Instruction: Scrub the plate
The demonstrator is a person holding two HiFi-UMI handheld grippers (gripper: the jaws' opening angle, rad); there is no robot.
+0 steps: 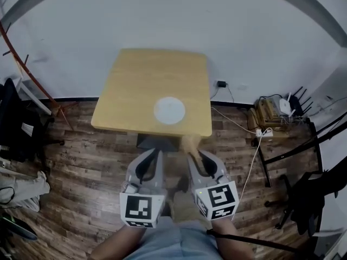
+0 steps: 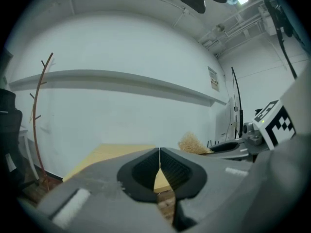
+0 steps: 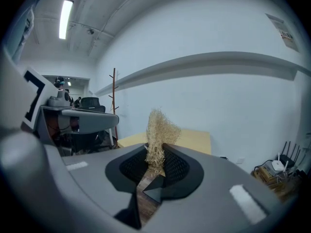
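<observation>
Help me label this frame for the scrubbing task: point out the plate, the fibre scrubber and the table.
plate [image 1: 169,110], head view, middle of its white face.
fibre scrubber [image 3: 160,127], right gripper view, middle of the loose tuft.
table [image 1: 135,80], head view, bare wooden top away from the plate.

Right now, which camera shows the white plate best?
The head view: it looks down on the whole round white plate on the wooden table. Neither gripper view shows the plate; both see only the tabletop at a shallow angle, and in the right gripper view the fibre scrubber hides part of it.
</observation>
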